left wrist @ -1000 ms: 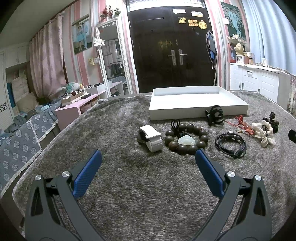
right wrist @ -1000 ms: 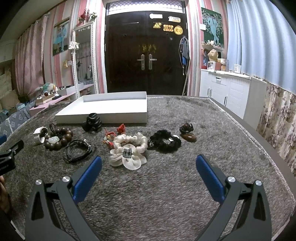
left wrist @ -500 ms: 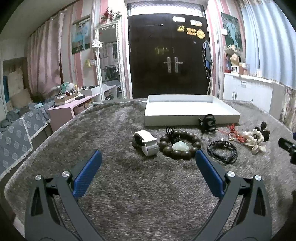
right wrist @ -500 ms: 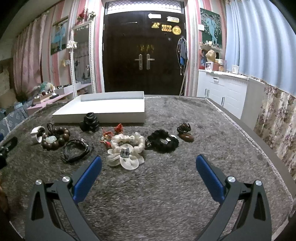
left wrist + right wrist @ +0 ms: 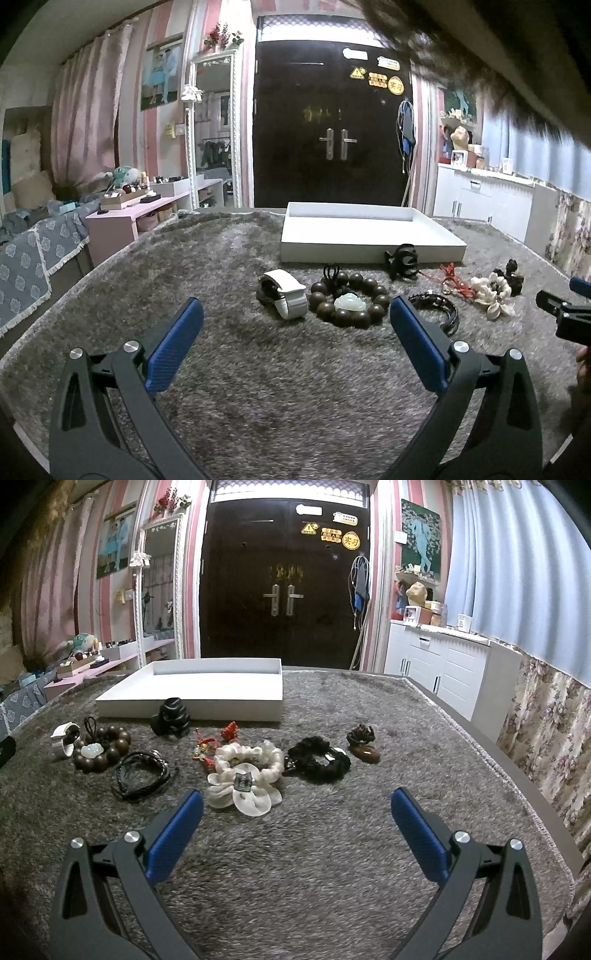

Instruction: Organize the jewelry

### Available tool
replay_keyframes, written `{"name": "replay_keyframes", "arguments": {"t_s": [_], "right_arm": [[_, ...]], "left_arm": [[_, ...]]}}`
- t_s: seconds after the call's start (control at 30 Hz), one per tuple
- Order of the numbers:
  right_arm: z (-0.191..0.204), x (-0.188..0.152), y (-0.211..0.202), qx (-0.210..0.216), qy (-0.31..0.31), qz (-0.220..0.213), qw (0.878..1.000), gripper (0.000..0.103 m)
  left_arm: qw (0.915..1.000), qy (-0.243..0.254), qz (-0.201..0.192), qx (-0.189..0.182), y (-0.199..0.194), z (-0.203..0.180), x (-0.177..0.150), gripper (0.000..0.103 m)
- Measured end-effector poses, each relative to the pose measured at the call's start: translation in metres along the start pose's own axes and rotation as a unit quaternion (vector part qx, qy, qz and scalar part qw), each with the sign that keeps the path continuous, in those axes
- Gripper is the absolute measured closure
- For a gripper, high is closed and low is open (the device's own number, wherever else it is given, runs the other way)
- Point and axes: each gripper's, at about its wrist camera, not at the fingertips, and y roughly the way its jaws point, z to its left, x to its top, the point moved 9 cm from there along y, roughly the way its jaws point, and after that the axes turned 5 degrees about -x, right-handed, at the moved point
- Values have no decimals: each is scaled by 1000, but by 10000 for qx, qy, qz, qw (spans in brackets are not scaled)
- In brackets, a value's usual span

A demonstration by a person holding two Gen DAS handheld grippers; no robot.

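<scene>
A row of jewelry lies on the grey shag cover in front of a shallow white tray (image 5: 369, 251) (image 5: 192, 705). From the left: a white watch (image 5: 284, 293) (image 5: 65, 736), a brown bead bracelet (image 5: 349, 304) (image 5: 99, 747) with a pale stone, a black braided bracelet (image 5: 439, 308) (image 5: 142, 775), a black claw clip (image 5: 402, 260) (image 5: 171, 718), a red charm (image 5: 212, 744), a white flower scrunchie (image 5: 245, 775), a black scrunchie (image 5: 319, 760) and a brown clip (image 5: 364, 744). My left gripper (image 5: 295, 339) stands open short of the watch and beads. My right gripper (image 5: 297, 823) stands open short of the white scrunchie. Both hold nothing.
The table's right edge (image 5: 517, 771) runs close to a floral cloth and white cabinets (image 5: 439, 664). A pink shelf (image 5: 129, 218) and a covered seat (image 5: 33, 258) stand to the left. Dark hair (image 5: 461, 51) hangs across the top right of the left wrist view.
Both grippers have shifted slightly; the jewelry row sits a little lower and nearer in each view. Dark hair now covers the top right of the left wrist view. Nothing was taken hold of.
</scene>
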Motion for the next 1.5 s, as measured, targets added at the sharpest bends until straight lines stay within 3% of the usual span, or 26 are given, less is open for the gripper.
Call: {"name": "replay_keyframes", "arguments": {"t_s": [0.4,0.73,0.9,1.17,1.23,1.3,1.5], "right_arm": [[-3,-1,-1,70,98,0,9999,2],[-3,-4,9,302,219,253,9990,2],[3,0,6,525,168,284,9981,2],[14,15,8,721,65,447,9964,2],[15,18,16,702,33,504,9963,4],[14,21,26,728,70,604,9955,15],[17,23,44,714,28,761,9945,35]], "left_arm": [[9999,81,3,109,6,-3,0,3],[9986,203,377,318,22,-4,-7,3],[9973,394,574,251,29,-12,-5,3],[9971,140,710,248,37,-20,14,3],[9963,136,831,193,44,-25,13,3],[9959,193,883,96,50,-31,14,3],[9952,322,899,227,65,-25,24,3]]}}
